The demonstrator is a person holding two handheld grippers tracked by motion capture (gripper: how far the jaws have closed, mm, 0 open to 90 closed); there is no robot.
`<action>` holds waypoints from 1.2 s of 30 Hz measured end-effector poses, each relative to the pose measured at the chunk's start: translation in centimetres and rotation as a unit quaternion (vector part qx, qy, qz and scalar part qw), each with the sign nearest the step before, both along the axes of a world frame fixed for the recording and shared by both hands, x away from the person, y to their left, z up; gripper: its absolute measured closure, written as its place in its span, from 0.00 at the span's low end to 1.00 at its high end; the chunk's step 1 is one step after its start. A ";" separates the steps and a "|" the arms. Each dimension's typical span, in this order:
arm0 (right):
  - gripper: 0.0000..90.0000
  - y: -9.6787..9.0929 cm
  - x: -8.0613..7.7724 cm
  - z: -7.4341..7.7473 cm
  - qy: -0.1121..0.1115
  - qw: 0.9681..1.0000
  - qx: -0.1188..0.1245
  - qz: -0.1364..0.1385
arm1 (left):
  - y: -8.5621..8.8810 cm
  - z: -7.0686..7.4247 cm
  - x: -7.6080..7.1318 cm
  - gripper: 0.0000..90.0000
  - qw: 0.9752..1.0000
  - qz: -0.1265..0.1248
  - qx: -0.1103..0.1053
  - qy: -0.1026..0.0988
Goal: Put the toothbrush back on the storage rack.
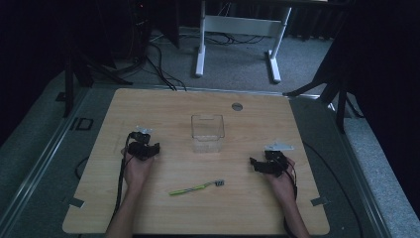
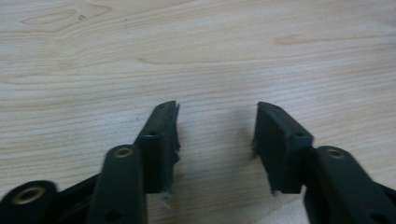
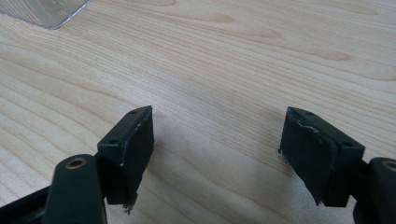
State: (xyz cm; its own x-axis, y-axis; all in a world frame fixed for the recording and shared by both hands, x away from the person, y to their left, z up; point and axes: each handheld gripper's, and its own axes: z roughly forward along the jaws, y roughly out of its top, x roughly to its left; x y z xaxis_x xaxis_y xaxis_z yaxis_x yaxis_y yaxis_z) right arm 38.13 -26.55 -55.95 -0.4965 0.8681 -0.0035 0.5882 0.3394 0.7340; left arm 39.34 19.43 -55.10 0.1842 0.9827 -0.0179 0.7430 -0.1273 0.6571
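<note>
Nothing looks started yet, as I judge it. The toothbrush (image 1: 196, 188) lies flat on the near middle of the table (image 1: 277, 218), well apart from the clear box (image 1: 207, 133) farther back. The left gripper (image 1: 145, 147) and right gripper (image 1: 263, 165) rest at either side, both jaws wide and holding nothing. Picking up and placing are both left.

You had a lime-green plastic toothbrush (image 1: 193, 188) with what looked like a grey bristle head, a clear plastic box (image 1: 208, 133), and a pale wood-grain table (image 1: 247, 208) before you.
</note>
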 end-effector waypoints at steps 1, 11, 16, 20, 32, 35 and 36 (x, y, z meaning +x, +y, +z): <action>0.29 0.0 0.0 0.0 0.000 1.000 0.000 0.000 | 0.2 0.2 -0.1 0.57 1.000 -0.004 -0.014 0.003; 0.29 0.0 0.0 0.0 0.000 1.000 0.000 0.000 | -0.1 2.3 -1.5 0.61 0.999 -0.043 -0.012 -0.023; 0.29 0.0 0.0 0.0 0.000 1.000 0.000 0.000 | -0.4 3.5 -2.1 0.61 0.997 -0.065 -0.002 -0.035; 0.29 0.0 0.0 0.0 0.000 1.000 0.000 0.000 | -0.2 4.3 -2.6 0.61 0.995 -0.082 -0.017 -0.045; 0.29 0.0 0.0 0.0 0.000 1.000 0.000 0.000 | -0.7 6.1 -3.6 0.56 0.991 -0.123 -0.023 -0.049; 0.29 0.0 0.0 0.0 0.000 1.000 0.000 0.000 | -0.8 6.5 -3.8 0.56 0.990 -0.129 -0.029 -0.051; 0.29 0.0 0.0 0.0 0.000 1.000 0.000 0.000 | -1.0 6.8 -3.9 0.56 0.989 -0.131 -0.027 -0.055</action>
